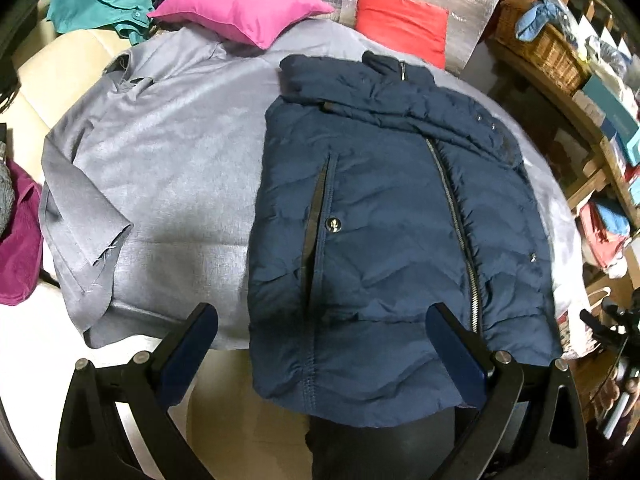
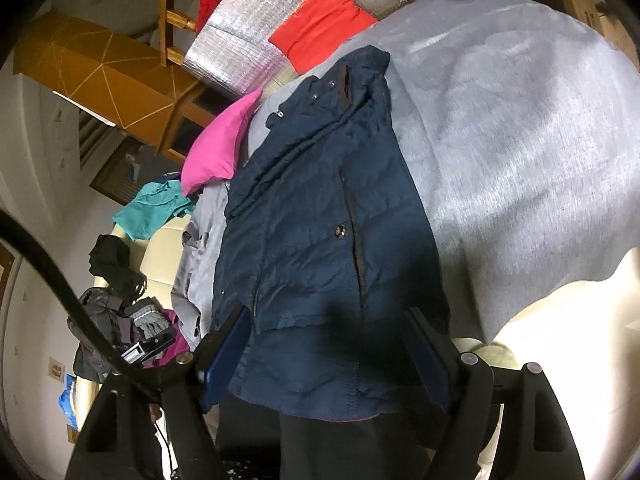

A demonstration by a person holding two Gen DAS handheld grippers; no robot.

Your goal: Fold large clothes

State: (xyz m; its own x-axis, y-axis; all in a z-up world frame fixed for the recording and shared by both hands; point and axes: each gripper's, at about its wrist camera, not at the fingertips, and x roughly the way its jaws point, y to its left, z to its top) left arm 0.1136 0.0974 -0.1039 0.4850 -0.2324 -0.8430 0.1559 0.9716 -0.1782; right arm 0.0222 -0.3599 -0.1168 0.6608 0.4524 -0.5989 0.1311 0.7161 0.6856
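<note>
a grey cloth (image 1: 168, 152) covers the worktop, with a pink cushion (image 1: 244, 10) and a red cushion (image 1: 402, 24) at its far edge. the left wrist view alone shows wicker shelving (image 1: 540, 48) to the right; the navy padded jacket (image 1: 384, 220) lies flat, zipped, hem over the near edge. the left gripper (image 1: 322, 344) is spread wide above that hem, holding nothing. the right wrist view alone shows a cardboard box (image 2: 100, 76) (far left). the right gripper (image 2: 326, 348) gapes wide around the jacket's (image 2: 320, 208) hem; contact is unclear.
</note>
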